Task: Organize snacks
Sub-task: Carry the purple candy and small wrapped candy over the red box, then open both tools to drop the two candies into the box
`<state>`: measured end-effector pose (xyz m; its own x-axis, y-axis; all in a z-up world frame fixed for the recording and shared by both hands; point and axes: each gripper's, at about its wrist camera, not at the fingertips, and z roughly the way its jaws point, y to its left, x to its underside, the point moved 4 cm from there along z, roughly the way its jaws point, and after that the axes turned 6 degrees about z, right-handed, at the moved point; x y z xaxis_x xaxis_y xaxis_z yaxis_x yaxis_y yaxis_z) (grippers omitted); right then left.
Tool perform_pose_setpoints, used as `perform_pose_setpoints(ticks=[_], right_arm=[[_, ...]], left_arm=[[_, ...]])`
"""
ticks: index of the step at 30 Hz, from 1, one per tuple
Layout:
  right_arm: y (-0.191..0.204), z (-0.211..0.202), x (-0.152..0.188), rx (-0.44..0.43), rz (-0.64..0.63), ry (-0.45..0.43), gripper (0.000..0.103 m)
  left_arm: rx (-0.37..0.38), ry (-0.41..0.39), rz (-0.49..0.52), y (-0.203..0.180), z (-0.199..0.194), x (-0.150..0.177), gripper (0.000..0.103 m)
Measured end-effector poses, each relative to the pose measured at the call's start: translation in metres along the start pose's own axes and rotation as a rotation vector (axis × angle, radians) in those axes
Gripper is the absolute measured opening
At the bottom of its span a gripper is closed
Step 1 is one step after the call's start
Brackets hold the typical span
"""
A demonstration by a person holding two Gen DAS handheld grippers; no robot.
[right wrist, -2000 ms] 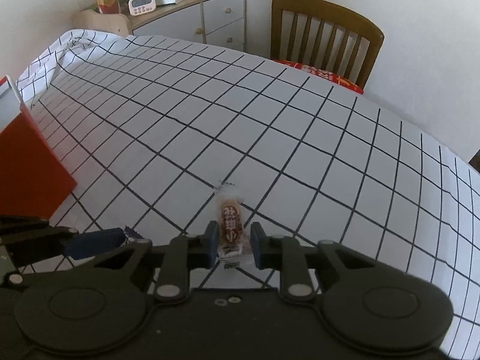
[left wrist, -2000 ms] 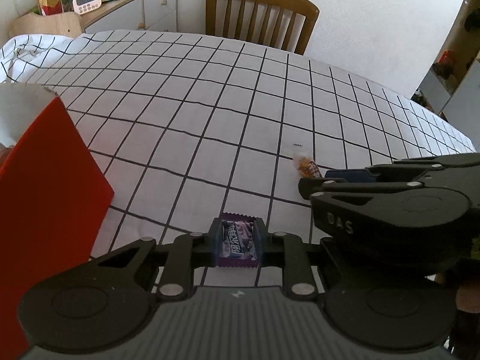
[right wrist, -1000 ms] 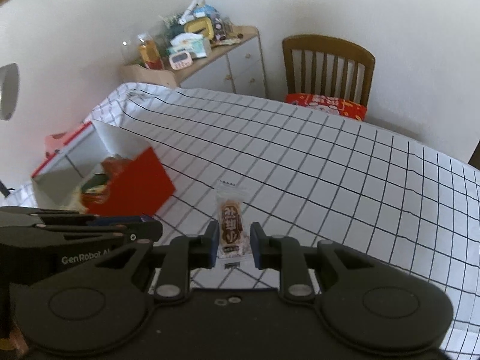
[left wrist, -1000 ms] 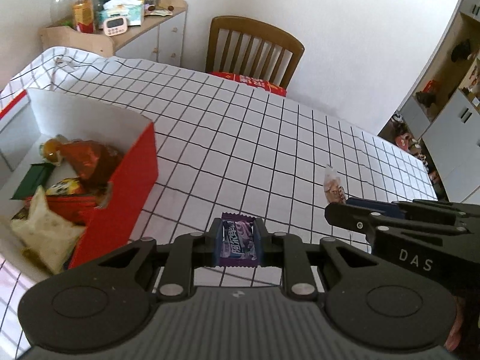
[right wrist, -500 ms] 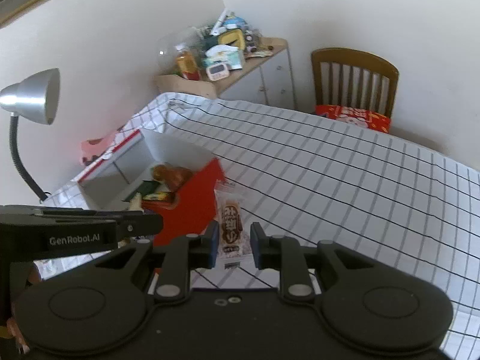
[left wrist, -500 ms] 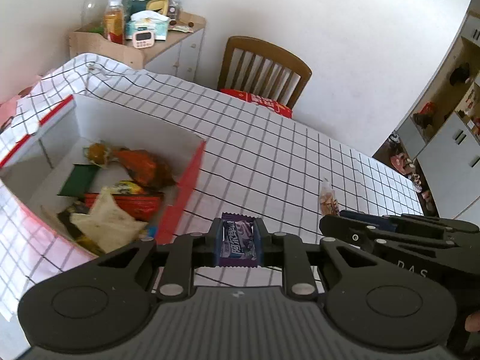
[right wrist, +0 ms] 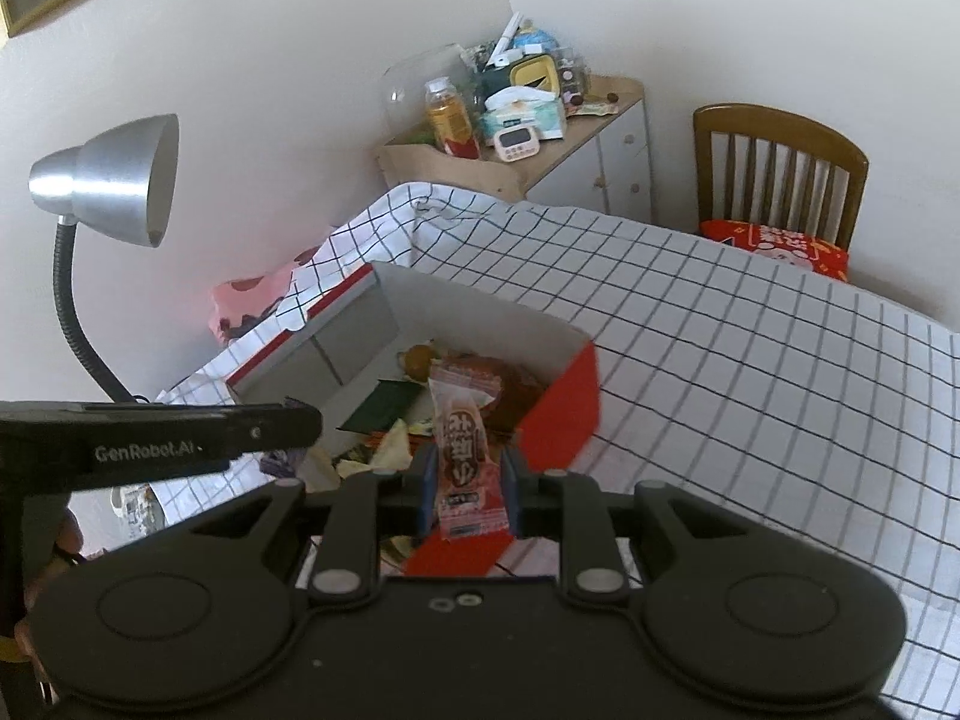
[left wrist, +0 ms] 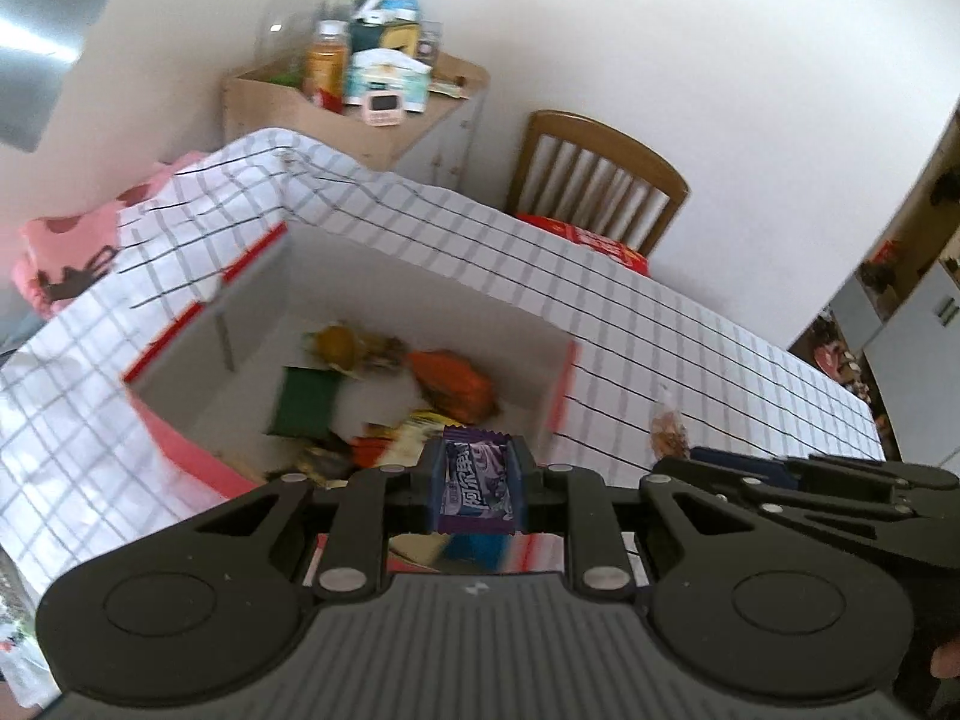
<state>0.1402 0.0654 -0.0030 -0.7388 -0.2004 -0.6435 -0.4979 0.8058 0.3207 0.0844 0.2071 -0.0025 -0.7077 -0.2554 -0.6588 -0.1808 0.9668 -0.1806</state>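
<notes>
My left gripper [left wrist: 477, 483] is shut on a purple snack packet [left wrist: 477, 480] and holds it in the air over the near part of an open red and white box [left wrist: 420, 276]. My right gripper [right wrist: 467, 480] is shut on a clear packet with a brown snack [right wrist: 462, 450] and holds it above the box's near red corner [right wrist: 564, 402]. The box holds several snack packets, among them an orange one [left wrist: 456, 384] and a green one [left wrist: 303, 399]. The right gripper shows at the right of the left wrist view [left wrist: 678, 450], and the left gripper at the left of the right wrist view [right wrist: 282, 420].
The table carries a white cloth with a black grid [right wrist: 750, 348]. A wooden chair [right wrist: 780, 174] stands at its far side. A cluttered cabinet [right wrist: 516, 138] stands behind the box. A silver desk lamp [right wrist: 108, 180] rises left of the box.
Both grippers have risen and moved left with their packets, from low over the cloth to above the open box.
</notes>
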Motion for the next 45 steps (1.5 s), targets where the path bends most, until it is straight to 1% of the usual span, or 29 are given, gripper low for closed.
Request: perform_pose_setpoints(ticks=[6,13,17,23,28,30,33,35,38,40,43,45], right_arm=[[0.023,0.032,-0.001,0.016,0.005,0.033,0.021],[0.03,0.078,-0.004,0.102,0.016,0.071,0.021],[0.028,0.097,-0.006,0.141,0.015,0.094,0.021],[0.02,0.122,-0.009,0.193,0.003,0.124,0.021],[0.017,0.133,-0.009,0.198,-0.01,0.146,0.021],[0.017,0.136,-0.007,0.193,-0.01,0.158,0.023],[0.017,0.138,-0.006,0.19,-0.015,0.163,0.026],[0.017,0.138,-0.006,0.183,-0.016,0.165,0.025],[0.018,0.135,-0.005,0.179,-0.024,0.157,0.028],[0.018,0.132,-0.004,0.174,-0.027,0.15,0.03],[0.02,0.124,-0.002,0.164,-0.041,0.13,0.034],[0.022,0.117,-0.001,0.162,-0.052,0.111,0.04]], left_arm=[[-0.033,0.005,-0.033,0.048,0.01,-0.008,0.021],[-0.074,0.041,-0.039,0.091,0.04,-0.016,0.021],[-0.085,0.069,-0.038,0.104,0.064,-0.018,0.021],[-0.092,0.108,-0.023,0.107,0.094,-0.017,0.021],[-0.09,0.139,0.004,0.102,0.112,-0.011,0.021],[-0.092,0.149,0.007,0.1,0.117,-0.008,0.021],[-0.092,0.147,0.013,0.099,0.12,-0.005,0.021],[-0.095,0.147,0.026,0.096,0.121,-0.002,0.021],[-0.098,0.132,0.046,0.092,0.118,0.0,0.021],[-0.099,0.12,0.057,0.089,0.114,0.001,0.026],[-0.101,0.101,0.077,0.084,0.108,0.003,0.035],[-0.105,0.081,0.089,0.08,0.101,0.005,0.053]])
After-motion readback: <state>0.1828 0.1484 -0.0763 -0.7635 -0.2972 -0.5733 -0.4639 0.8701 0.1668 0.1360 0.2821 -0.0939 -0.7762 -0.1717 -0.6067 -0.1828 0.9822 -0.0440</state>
